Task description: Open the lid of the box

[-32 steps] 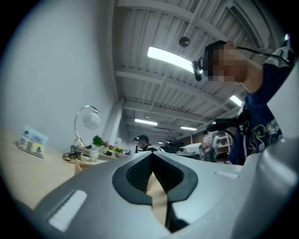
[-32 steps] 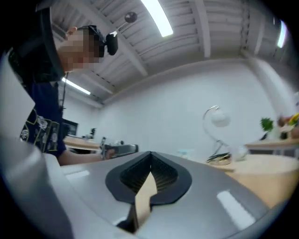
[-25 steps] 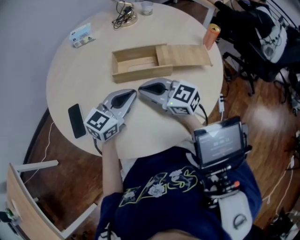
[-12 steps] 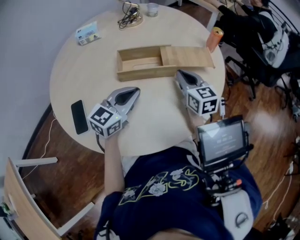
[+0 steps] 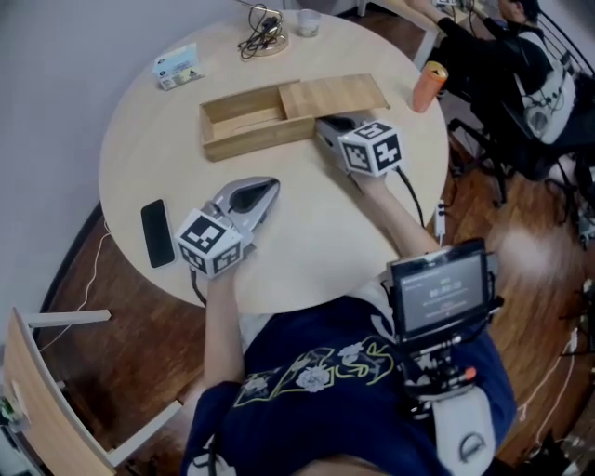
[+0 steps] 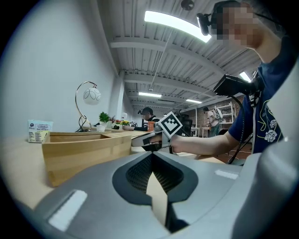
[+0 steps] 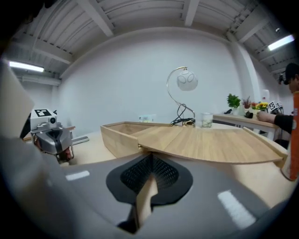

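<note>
Box (image 5: 244, 141) on the far half of the round table (image 5: 307, 242), long side running left to right, tilted a little against the table's far edge. Left part of the tray stands open. Lid (image 5: 335, 95) is offset to the right: it covers the box's right end and overhangs past it toward the table's right edge.

Right gripper (image 5: 325, 128): jaws closed, nothing between them, tips at the box's near wall just under the lid's near edge. Contact cannot be told.

Left gripper (image 5: 270, 186): jaws closed and empty, resting on the near-left part of the table and pointing toward the box, well apart from it.

Bare tabletop between the left gripper and the box, and across the near-right part up to the right forearm.

Orange can (image 5: 429, 85) at the right edge, near the lid's right end. Phone (image 5: 156, 232) flat by the left edge. Small carton (image 5: 177, 67) at the far-left edge; cable (image 5: 263, 37) and glass (image 5: 307, 23) at the far edge.
</note>
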### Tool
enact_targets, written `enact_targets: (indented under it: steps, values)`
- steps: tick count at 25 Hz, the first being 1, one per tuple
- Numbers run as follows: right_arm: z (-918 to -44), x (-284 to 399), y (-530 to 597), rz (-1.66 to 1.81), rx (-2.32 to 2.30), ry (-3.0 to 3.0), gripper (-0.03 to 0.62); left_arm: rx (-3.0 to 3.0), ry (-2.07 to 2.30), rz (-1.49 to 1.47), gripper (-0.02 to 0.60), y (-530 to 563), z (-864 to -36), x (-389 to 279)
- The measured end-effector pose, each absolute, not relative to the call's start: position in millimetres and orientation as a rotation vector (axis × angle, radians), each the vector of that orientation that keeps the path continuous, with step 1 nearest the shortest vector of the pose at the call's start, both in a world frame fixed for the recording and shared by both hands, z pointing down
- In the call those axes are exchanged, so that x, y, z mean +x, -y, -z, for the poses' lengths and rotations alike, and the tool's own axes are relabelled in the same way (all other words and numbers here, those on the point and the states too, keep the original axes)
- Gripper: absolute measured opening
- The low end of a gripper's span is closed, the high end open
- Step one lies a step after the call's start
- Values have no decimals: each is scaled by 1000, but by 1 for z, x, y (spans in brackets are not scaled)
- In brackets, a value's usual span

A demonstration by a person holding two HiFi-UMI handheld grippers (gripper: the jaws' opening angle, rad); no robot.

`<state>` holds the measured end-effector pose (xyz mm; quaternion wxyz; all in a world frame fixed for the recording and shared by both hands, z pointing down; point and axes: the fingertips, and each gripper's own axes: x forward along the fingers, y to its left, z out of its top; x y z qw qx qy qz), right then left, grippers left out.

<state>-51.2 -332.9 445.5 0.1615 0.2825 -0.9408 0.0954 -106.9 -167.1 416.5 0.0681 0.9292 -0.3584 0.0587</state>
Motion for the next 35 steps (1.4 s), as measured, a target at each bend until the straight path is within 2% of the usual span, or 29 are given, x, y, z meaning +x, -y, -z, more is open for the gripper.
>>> enact_targets:
  steps: [4,9,15,21,35]
  values:
    - [-445,-83,347,-263,767,2679,2,2802,1090,-181,2,164,-414,-106]
    - [-426,-71,327,-221,809,2790,2,2767,1169,-172,2,172,-415,-111]
    - [-413,-119,256,-105,190,2980,2,2690,1042,-366,2,222,-438,-135]
    - [-413,-138,232,-97,48,2985,2,2780,1145,-169,2,208,-416,-151]
    - [-415,-138,223,-88,-55,2982,2,2772,1160,-178,2,212,-419,-151]
